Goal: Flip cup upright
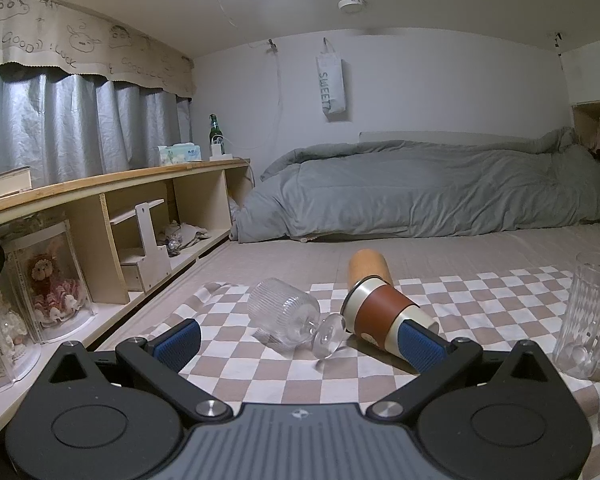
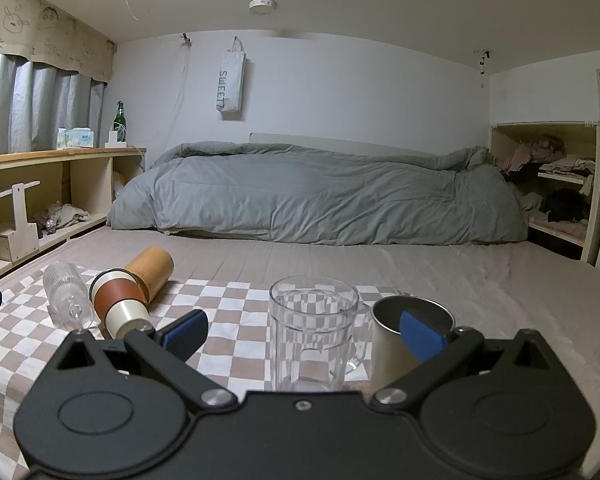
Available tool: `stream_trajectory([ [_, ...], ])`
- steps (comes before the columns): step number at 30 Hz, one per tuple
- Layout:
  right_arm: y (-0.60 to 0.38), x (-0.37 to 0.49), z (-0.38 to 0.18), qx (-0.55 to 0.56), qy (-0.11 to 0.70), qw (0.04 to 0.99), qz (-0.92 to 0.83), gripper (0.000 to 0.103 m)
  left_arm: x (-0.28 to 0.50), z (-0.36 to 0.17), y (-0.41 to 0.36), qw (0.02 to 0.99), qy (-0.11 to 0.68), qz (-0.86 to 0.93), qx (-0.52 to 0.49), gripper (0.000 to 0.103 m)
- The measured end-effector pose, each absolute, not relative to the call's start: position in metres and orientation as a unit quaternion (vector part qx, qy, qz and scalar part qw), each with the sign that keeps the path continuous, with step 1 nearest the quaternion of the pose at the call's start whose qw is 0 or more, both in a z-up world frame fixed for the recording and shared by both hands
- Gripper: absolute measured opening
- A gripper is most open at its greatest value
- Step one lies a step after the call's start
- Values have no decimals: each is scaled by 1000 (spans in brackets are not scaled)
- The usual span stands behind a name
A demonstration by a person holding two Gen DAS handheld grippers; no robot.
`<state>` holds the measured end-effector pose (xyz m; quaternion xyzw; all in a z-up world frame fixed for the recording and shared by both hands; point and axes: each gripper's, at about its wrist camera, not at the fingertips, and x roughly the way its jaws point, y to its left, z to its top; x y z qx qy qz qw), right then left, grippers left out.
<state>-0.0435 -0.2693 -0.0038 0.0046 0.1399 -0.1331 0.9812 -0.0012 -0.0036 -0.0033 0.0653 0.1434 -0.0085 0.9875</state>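
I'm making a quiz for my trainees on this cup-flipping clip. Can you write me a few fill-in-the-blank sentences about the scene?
1. The ribbed stemmed glass lies on its ____ on the checkered cloth.
2. The clear mug stands ____ in front of the right claw.
3. The left claw is open and holds ____.
4. The tumbler beside the glass has a ____ sleeve.

Missing words: side; upright; nothing; brown

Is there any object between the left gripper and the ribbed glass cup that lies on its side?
No. The open left gripper faces the ribbed clear stemmed glass cup directly, with only checkered cloth between. The brown-banded tumbler lies beside it, to the right.
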Motion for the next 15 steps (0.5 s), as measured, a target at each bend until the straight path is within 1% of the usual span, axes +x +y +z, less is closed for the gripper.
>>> stream_trajectory([
  [15,-269,-43,-4,5,142,981,-131,103,1,-7,-11,987,145,-9,66,103],
])
